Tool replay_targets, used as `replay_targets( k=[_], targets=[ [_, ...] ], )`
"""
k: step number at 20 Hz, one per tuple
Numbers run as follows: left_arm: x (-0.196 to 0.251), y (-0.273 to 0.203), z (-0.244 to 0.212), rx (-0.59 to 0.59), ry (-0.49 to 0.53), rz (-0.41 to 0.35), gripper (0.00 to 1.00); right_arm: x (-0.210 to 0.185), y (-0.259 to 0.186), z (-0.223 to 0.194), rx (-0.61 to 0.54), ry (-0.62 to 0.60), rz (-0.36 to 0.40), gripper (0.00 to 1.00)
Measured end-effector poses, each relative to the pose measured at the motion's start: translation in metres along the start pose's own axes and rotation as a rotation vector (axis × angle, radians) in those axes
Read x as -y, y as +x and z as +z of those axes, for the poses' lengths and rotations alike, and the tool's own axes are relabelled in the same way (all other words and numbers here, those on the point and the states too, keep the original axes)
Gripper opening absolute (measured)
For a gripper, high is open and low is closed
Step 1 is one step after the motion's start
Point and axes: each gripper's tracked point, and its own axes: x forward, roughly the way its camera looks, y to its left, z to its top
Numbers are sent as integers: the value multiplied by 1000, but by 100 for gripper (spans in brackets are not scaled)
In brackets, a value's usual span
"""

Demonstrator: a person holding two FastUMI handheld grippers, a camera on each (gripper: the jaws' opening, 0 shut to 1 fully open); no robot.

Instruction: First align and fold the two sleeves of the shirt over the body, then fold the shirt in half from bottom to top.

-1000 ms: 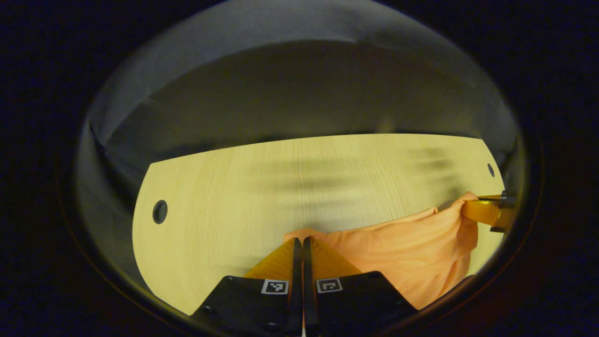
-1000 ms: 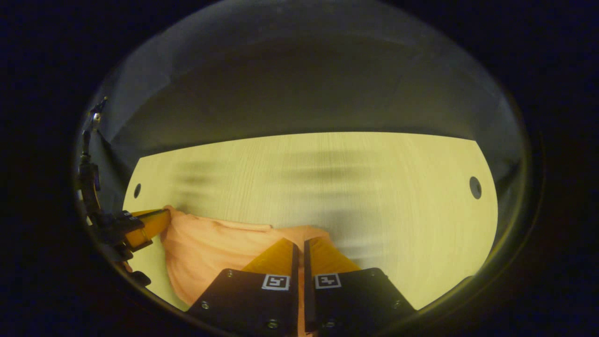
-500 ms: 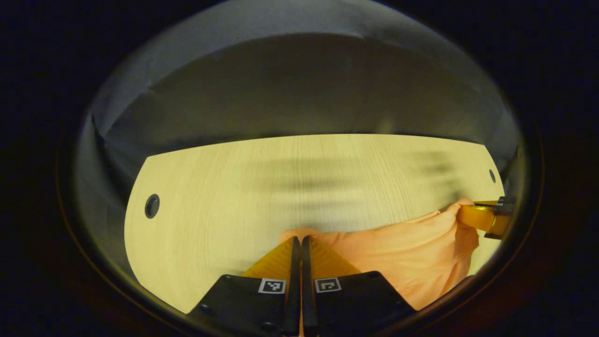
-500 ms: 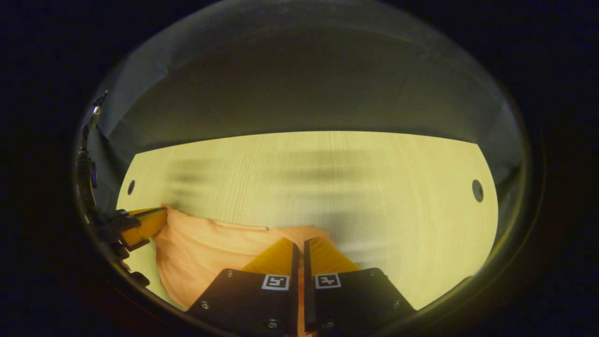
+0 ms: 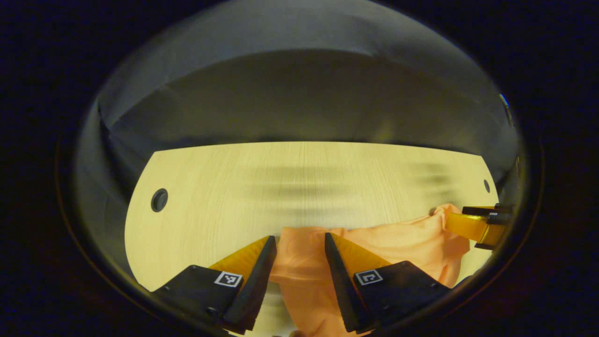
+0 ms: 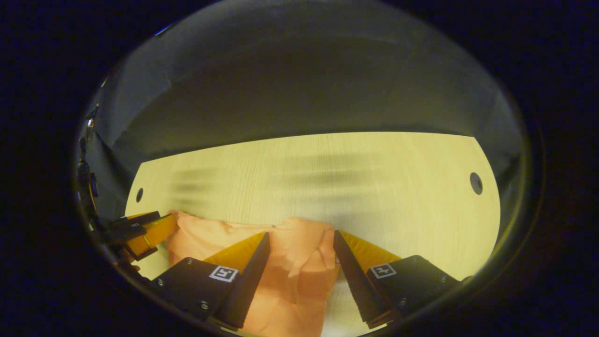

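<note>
Left gripper view: the left gripper has its fingers spread wide apart, with nothing pinched between them. The orange shirt lies bunched on the near part of the pale wooden table, its edge passing through the gap between the spread fingers and running off to the right. At the far right, the right gripper sits against the shirt's right end; whether it touches the cloth cannot be told. A round cable hole marks the table's left side, a smaller one the far right. A dark booth wall stands beyond the table's far edge.

Right gripper view: the right gripper likewise has its fingers spread, gripping nothing. The shirt lies crumpled between and below them, extending left along the near table edge. At the left, the left gripper sits at the shirt's left end. One hole shows at the right, another at the left.
</note>
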Motion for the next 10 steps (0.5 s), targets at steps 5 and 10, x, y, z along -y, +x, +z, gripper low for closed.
replay_targets(
  k=[5,10],
  targets=[
    [21,-121,46,178,42,-33,71,-13,-108,25,180,-10,4,87],
    [40,-269,61,342,49,-67,74,-24,-245,24,376,-55,6,87]
  ],
)
